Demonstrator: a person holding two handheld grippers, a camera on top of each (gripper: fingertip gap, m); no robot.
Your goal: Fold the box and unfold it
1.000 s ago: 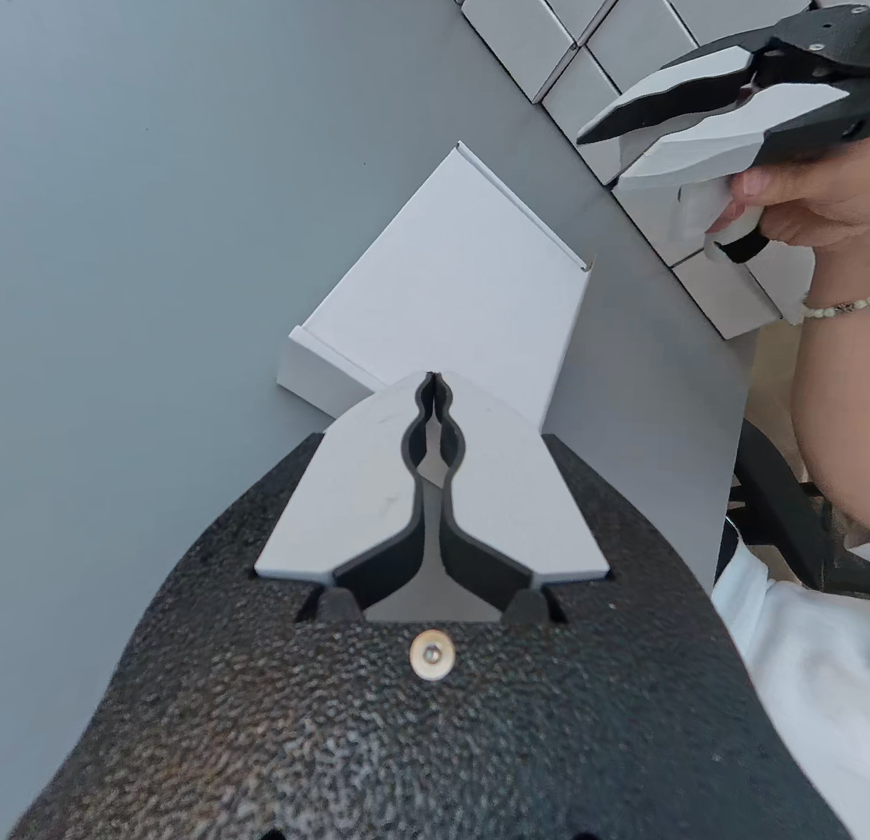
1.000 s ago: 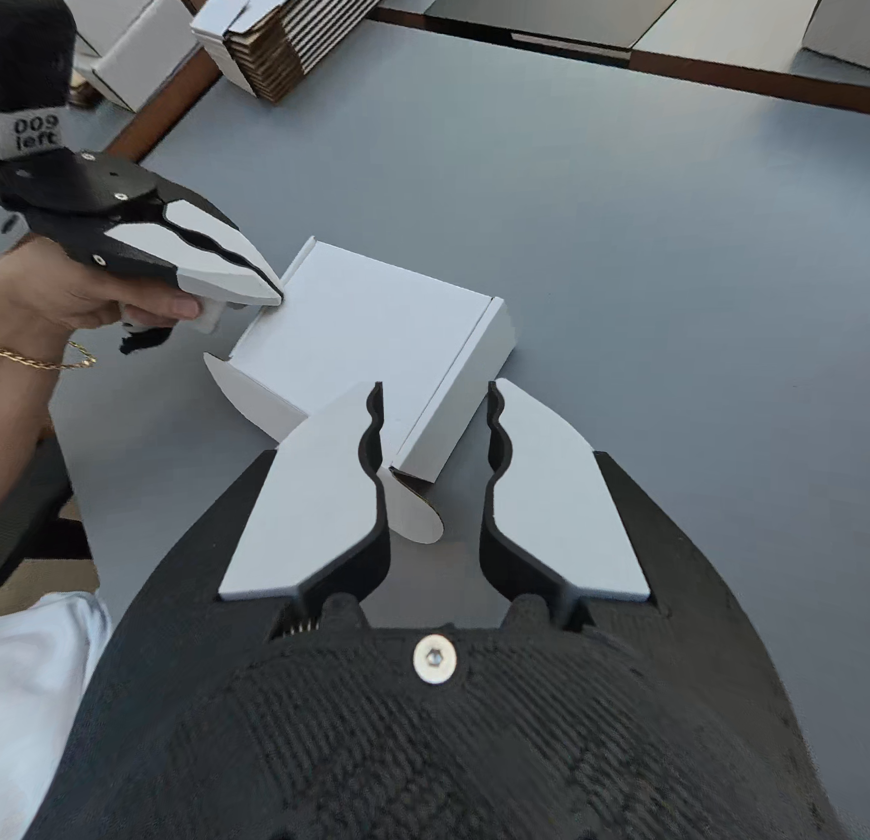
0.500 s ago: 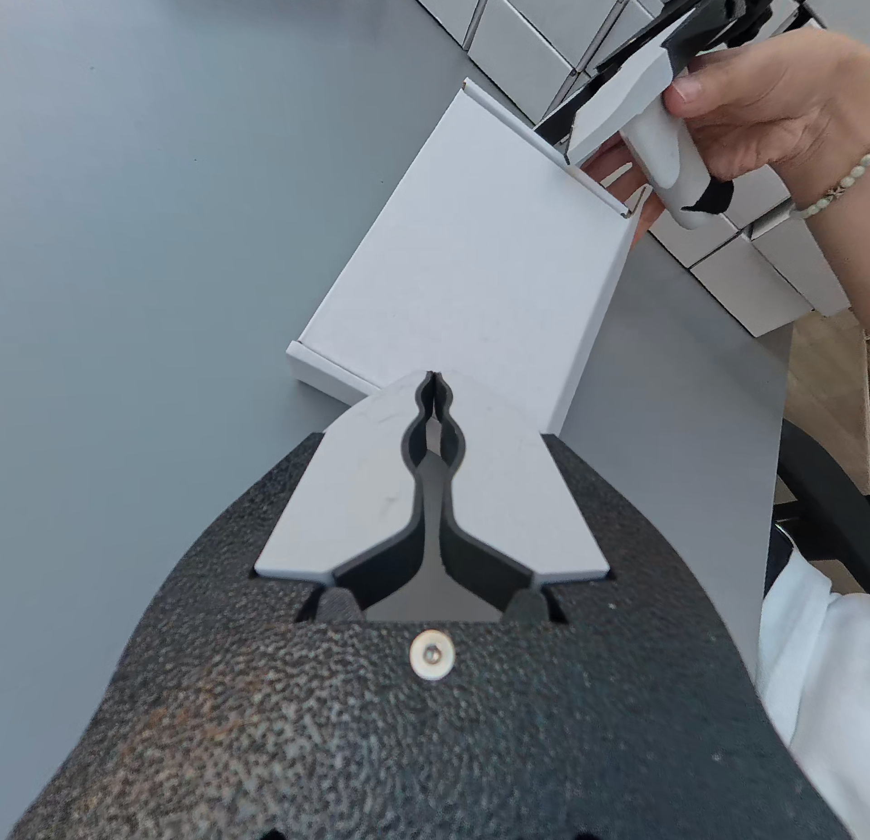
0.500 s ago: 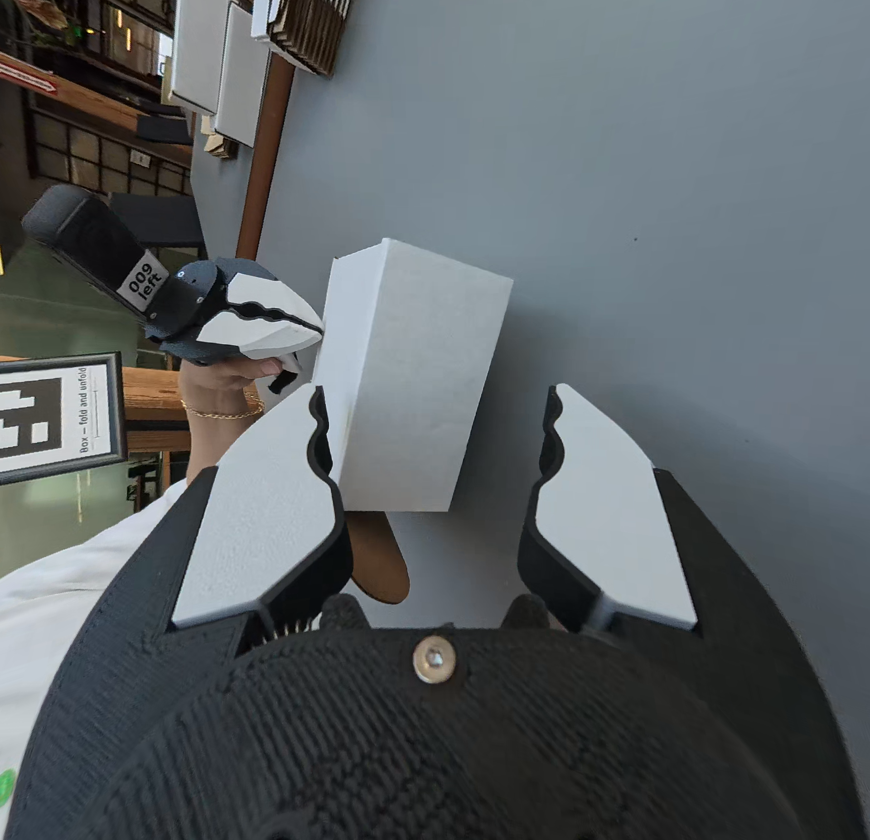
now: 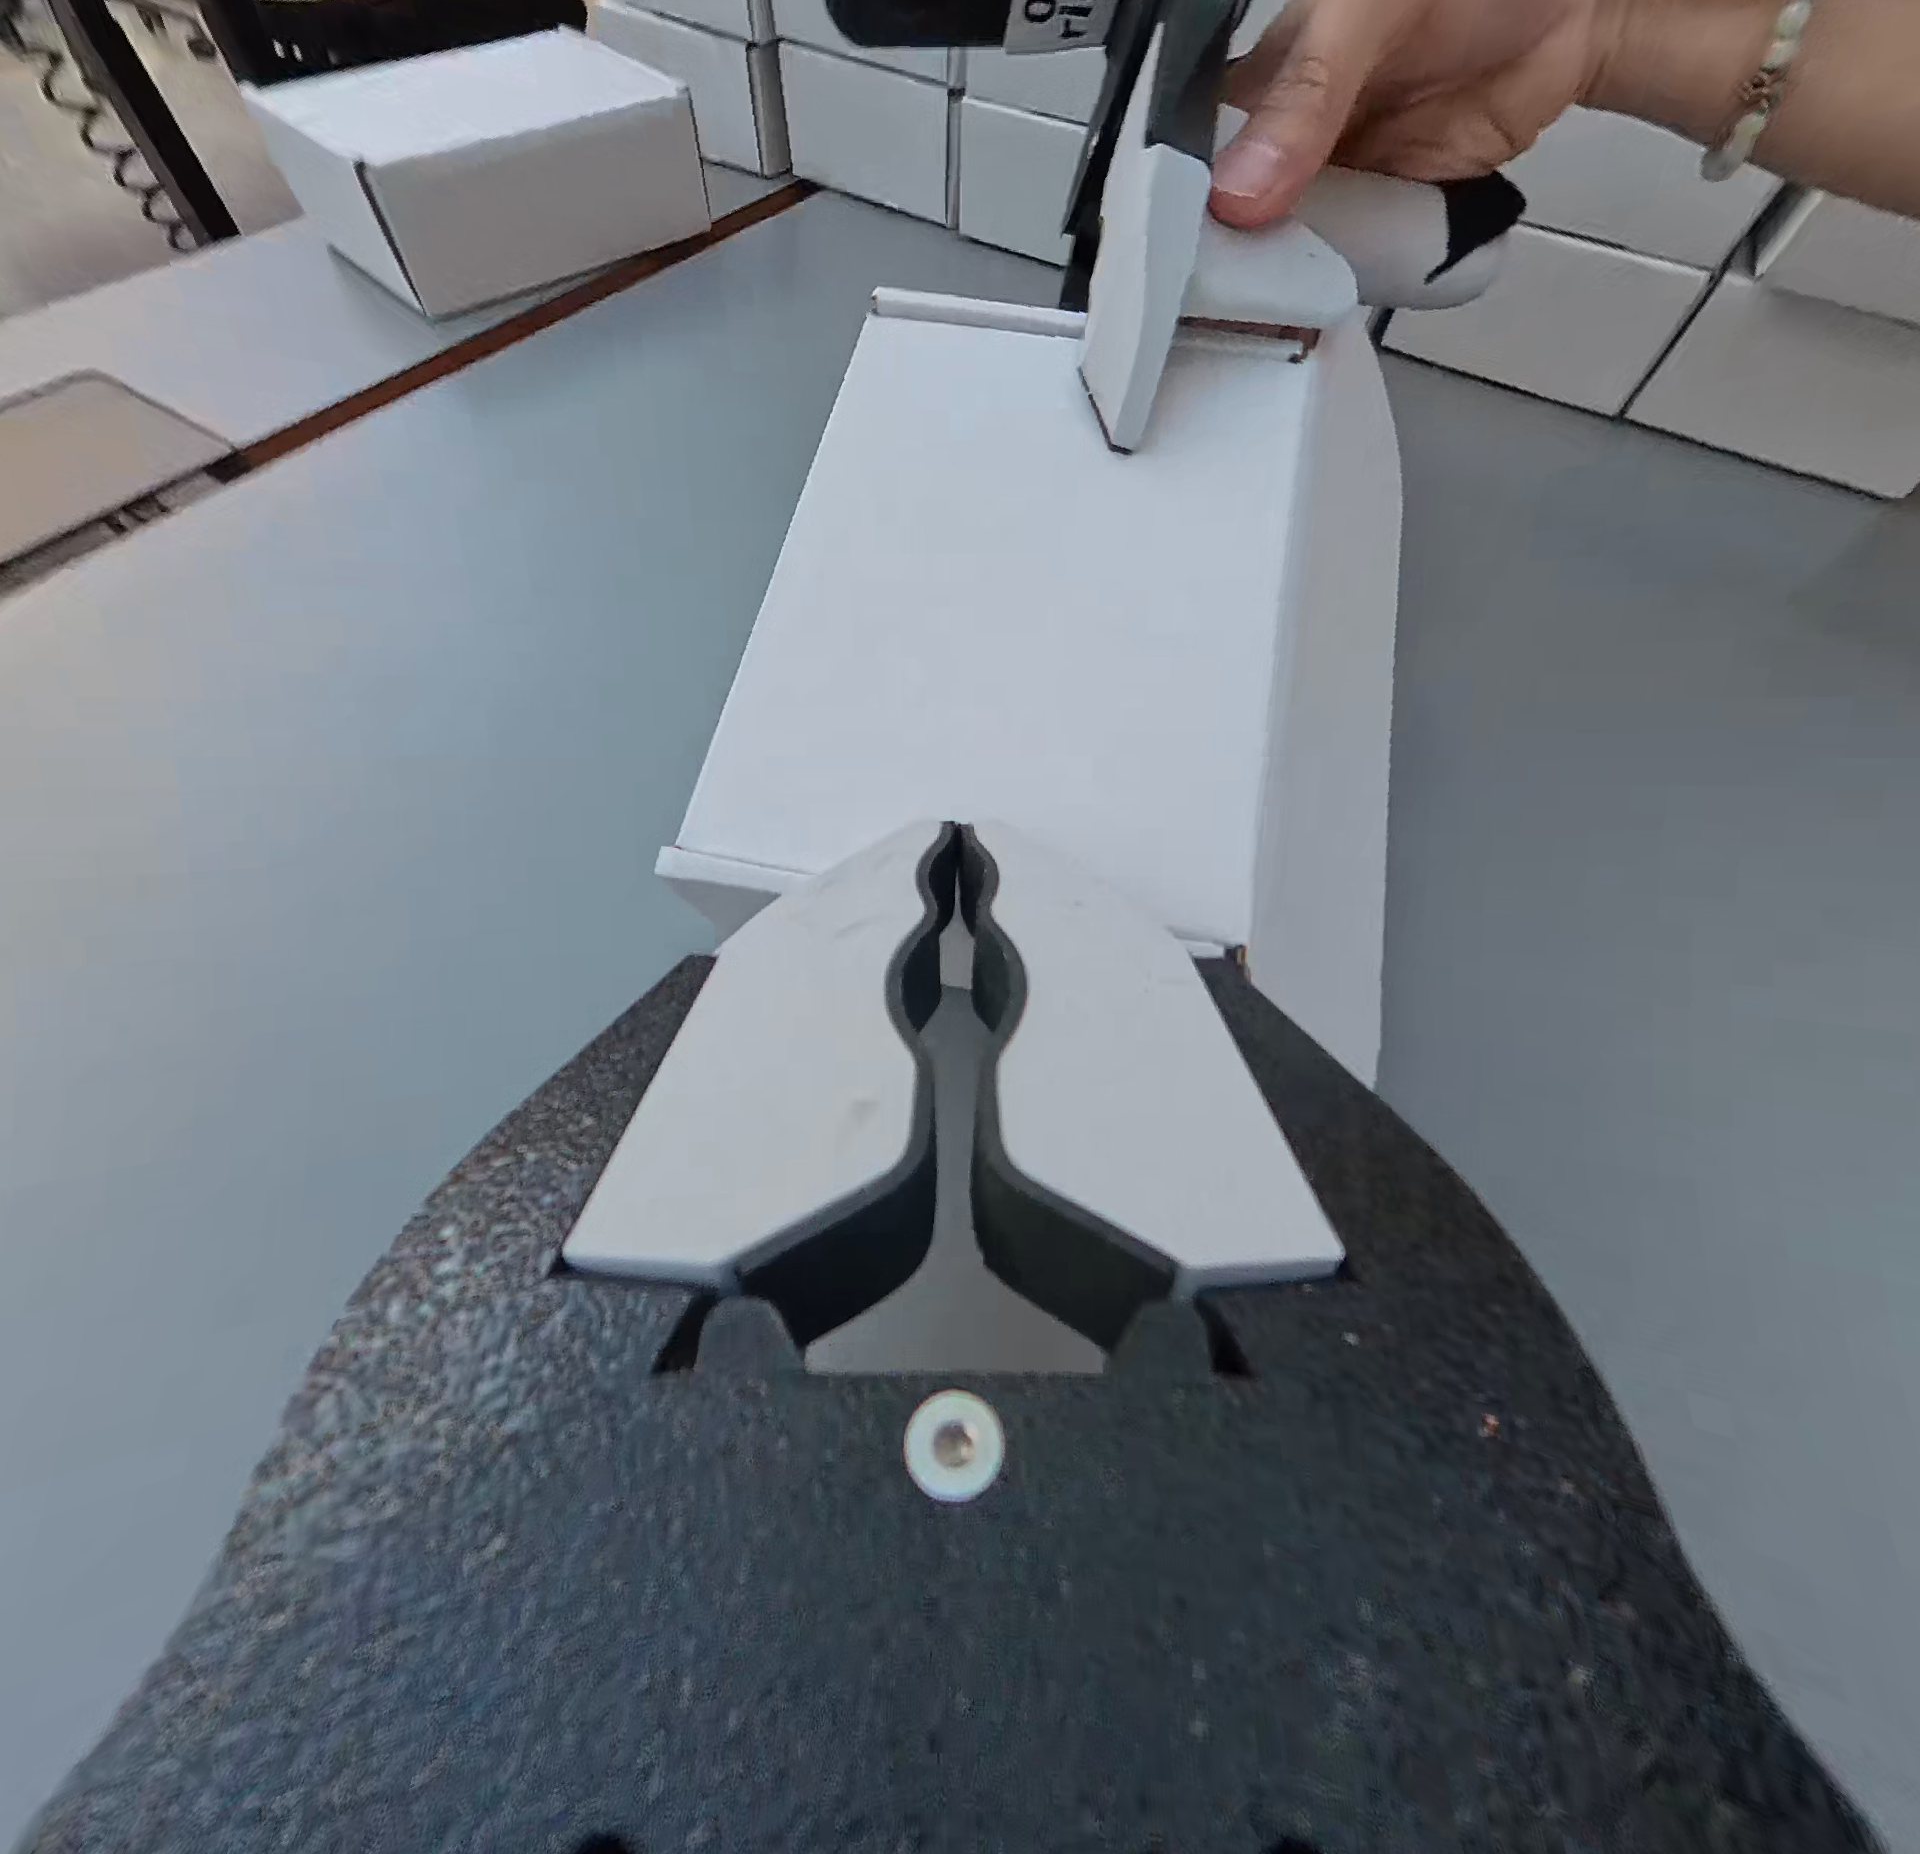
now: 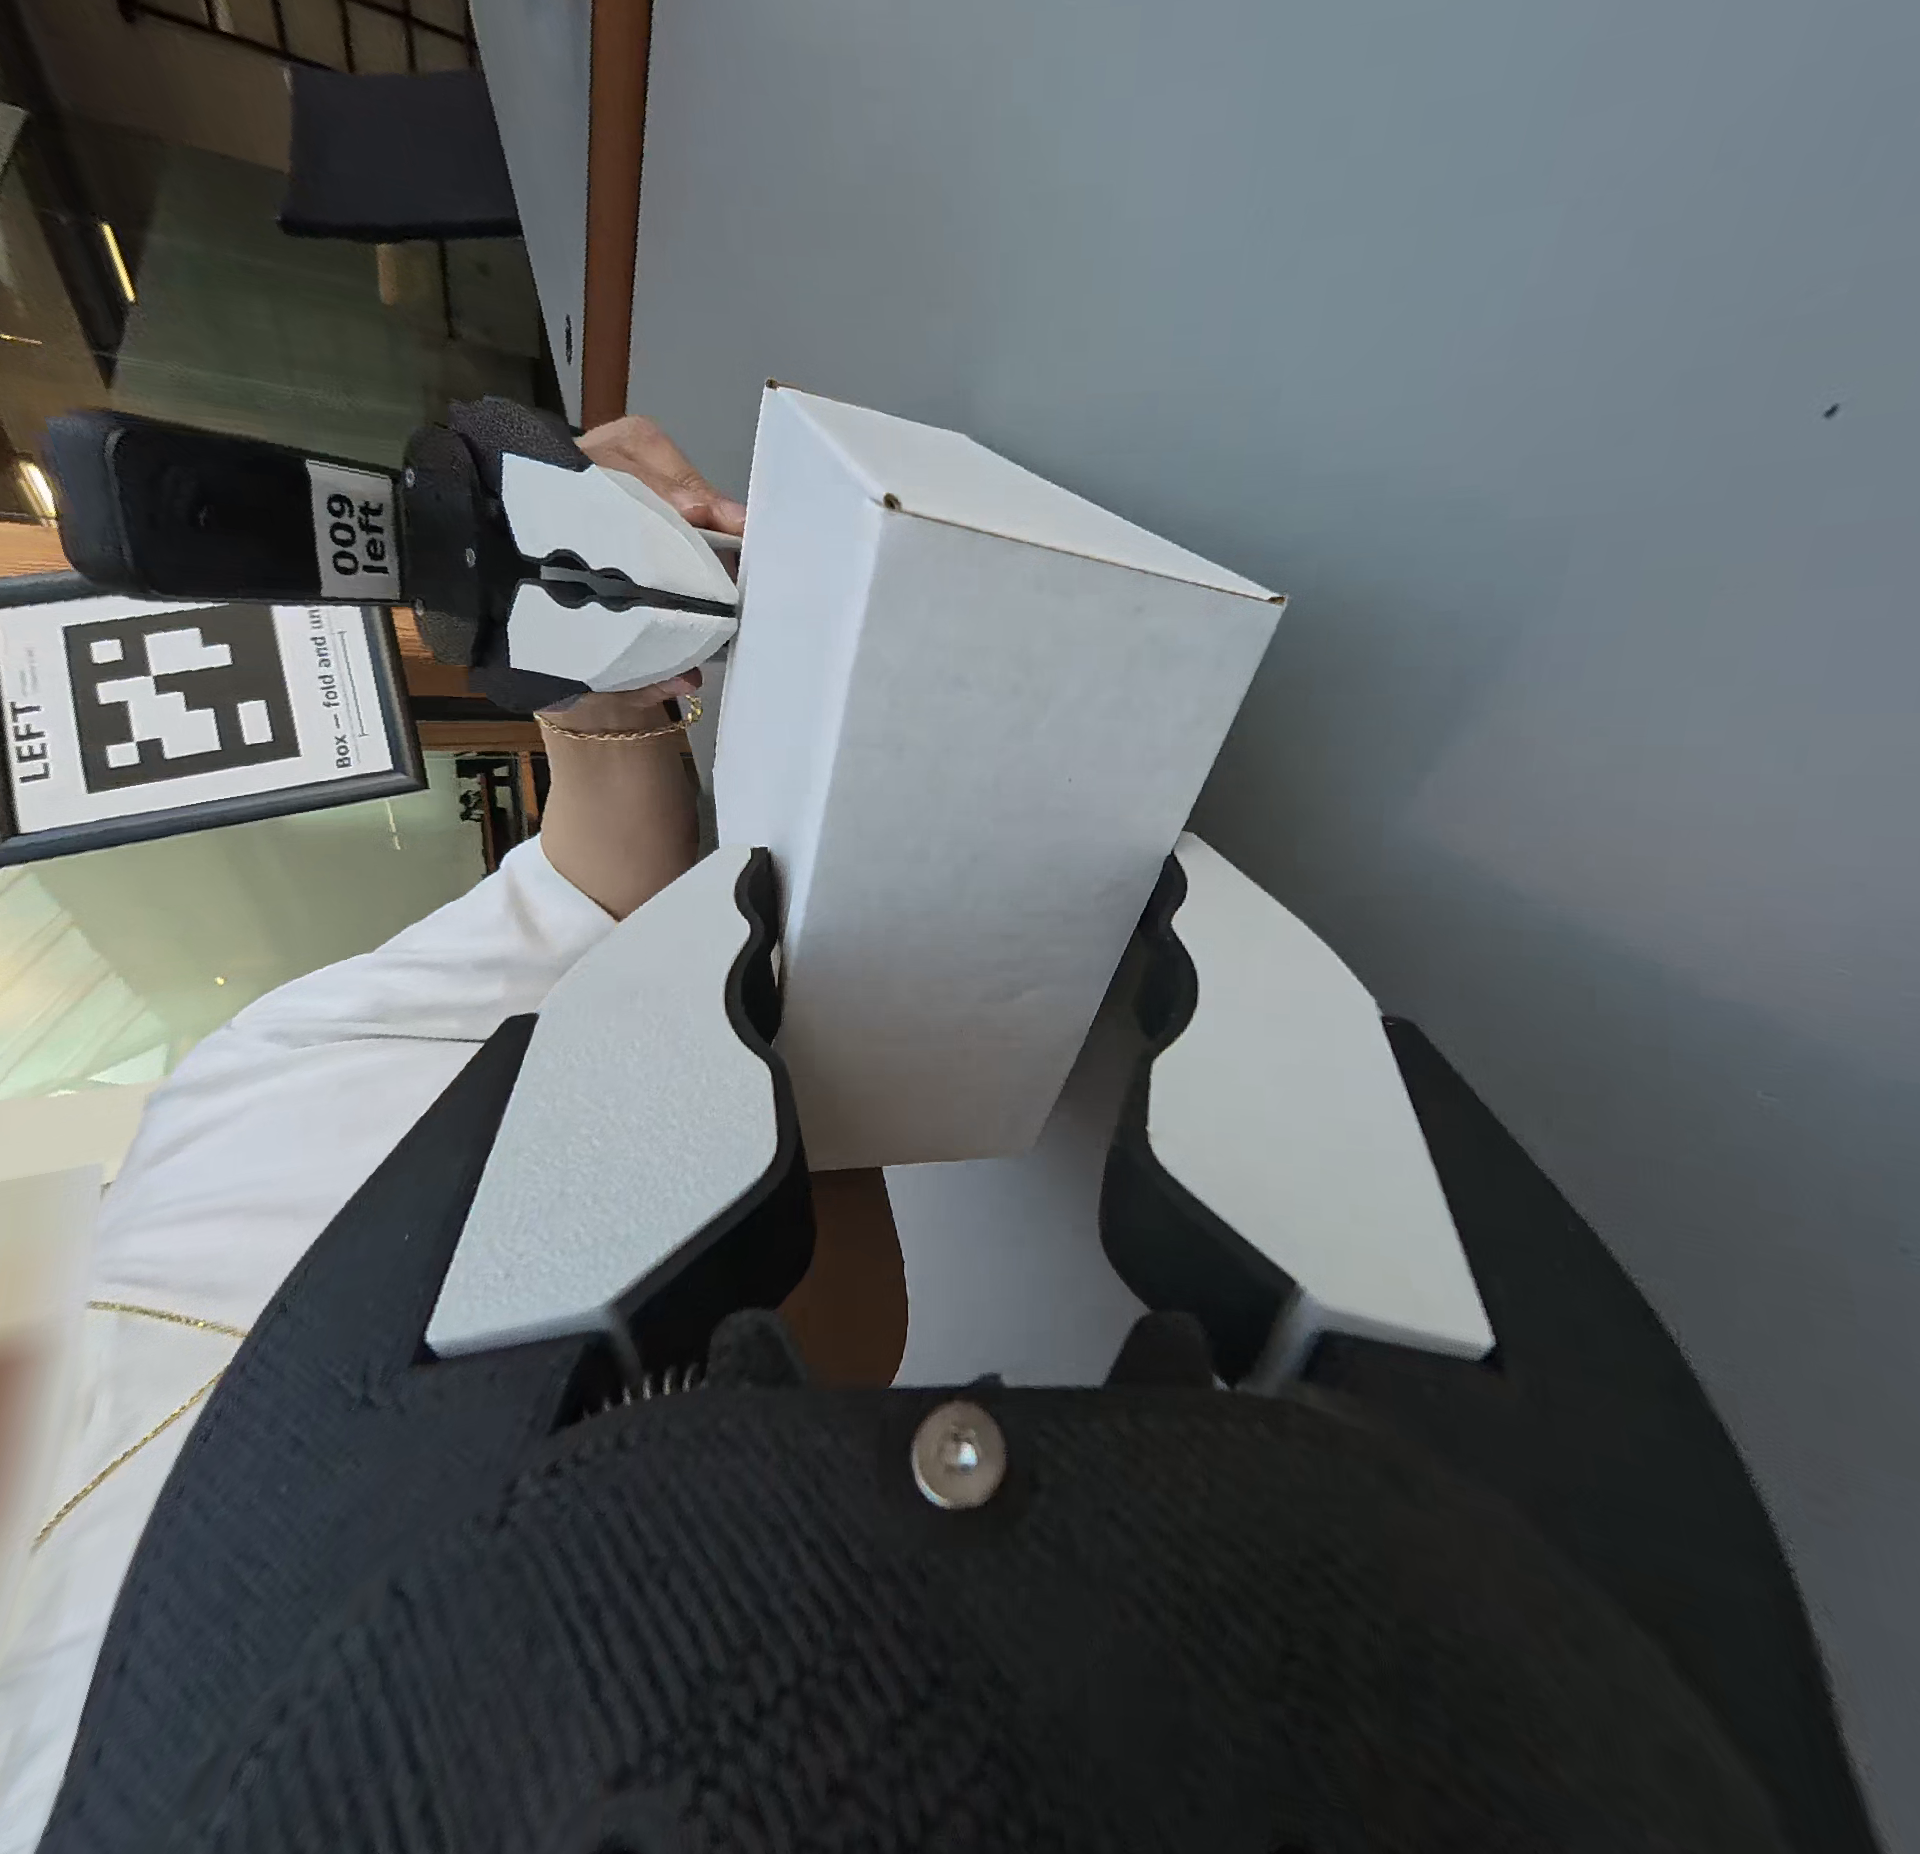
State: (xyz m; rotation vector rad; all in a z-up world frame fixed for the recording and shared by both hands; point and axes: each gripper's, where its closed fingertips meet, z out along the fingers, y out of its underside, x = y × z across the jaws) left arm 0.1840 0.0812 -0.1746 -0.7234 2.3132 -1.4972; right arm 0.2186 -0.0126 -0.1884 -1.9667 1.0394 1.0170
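The white box (image 6: 987, 765) now stands up off the grey counter (image 6: 1455, 246), where a second ago it lay flat. The right claw (image 6: 961, 973), then spread wide above it, now straddles its near end, fingers touching both sides. The left claw (image 5: 954, 848) stays clenched on a flap at the opposite end. Folded white boxes (image 5: 478, 152) sit along the counter's far edge.
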